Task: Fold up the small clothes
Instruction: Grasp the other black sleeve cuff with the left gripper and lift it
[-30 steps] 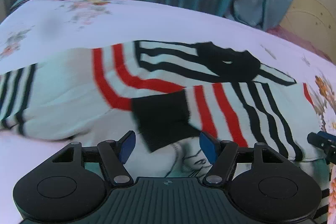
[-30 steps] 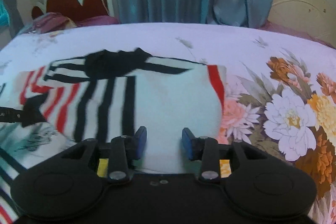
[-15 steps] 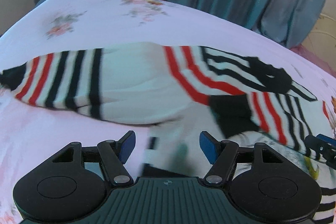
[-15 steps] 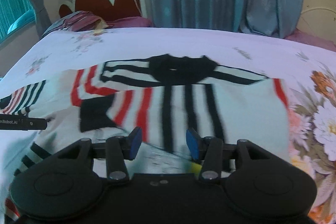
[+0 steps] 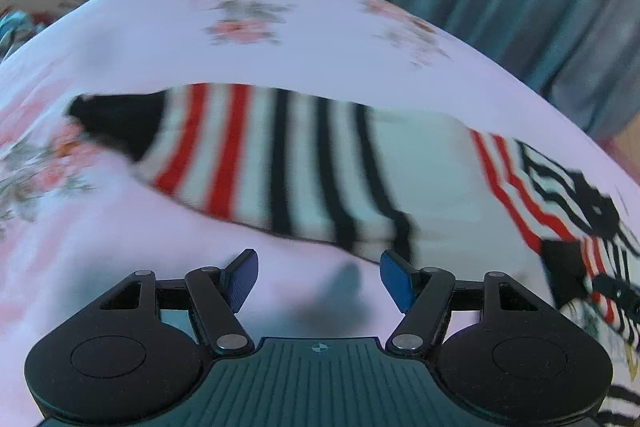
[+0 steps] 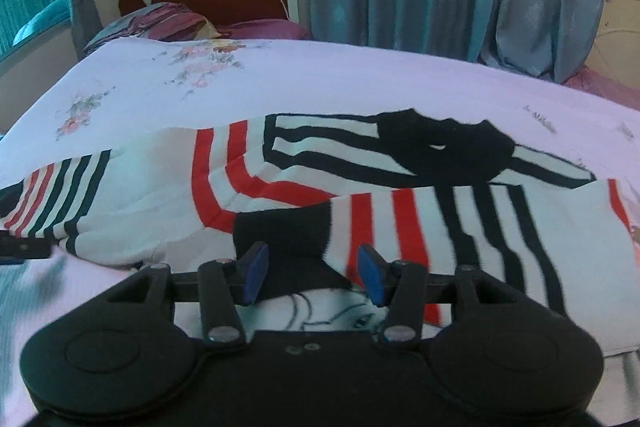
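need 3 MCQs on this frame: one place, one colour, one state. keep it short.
1. Where does the striped top lie?
A. on the flowered bedsheet
B. on a wooden floor
C. on a hanger

2. What colour is the cuff of the sleeve stretched out to the left in the left wrist view?
A. yellow
B. black
C. green

3. What is between the fingers of the left gripper?
A. a folded sock
B. the collar of the top
C. nothing, only the bedsheet beyond them

Key:
1 A: the sheet shows around the top on all sides.
2 B: the sleeve ends in a solid black band after red and black stripes.
3 C: the blue pads stand apart with bare sheet in the gap.
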`<action>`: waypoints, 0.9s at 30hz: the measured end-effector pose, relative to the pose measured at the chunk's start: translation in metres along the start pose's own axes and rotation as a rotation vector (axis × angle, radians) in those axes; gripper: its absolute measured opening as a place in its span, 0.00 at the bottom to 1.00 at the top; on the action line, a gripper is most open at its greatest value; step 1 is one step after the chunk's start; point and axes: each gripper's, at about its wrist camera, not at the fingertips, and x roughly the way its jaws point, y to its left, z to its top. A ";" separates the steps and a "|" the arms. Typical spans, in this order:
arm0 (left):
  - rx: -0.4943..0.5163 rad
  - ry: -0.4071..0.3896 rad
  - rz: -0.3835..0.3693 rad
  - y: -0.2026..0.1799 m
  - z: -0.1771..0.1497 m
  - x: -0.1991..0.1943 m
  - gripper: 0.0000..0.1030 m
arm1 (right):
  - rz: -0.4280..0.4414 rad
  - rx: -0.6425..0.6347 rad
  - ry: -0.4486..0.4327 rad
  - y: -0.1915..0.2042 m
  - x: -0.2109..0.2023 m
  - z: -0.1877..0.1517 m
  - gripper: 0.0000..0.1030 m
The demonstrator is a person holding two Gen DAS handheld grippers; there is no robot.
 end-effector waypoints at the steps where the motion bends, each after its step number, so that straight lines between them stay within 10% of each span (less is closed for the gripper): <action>1: -0.026 0.002 0.001 0.012 0.003 0.001 0.65 | -0.004 0.007 0.006 0.002 0.004 0.001 0.47; 16: -0.293 -0.116 -0.131 0.098 0.029 0.038 0.64 | -0.093 0.028 0.055 0.015 0.030 0.003 0.47; 21: -0.343 -0.166 -0.088 0.104 0.032 0.049 0.08 | -0.115 0.023 0.070 0.013 0.039 -0.001 0.47; 27: -0.299 -0.222 -0.087 0.088 0.035 0.034 0.05 | -0.097 0.059 0.044 0.004 0.031 0.000 0.47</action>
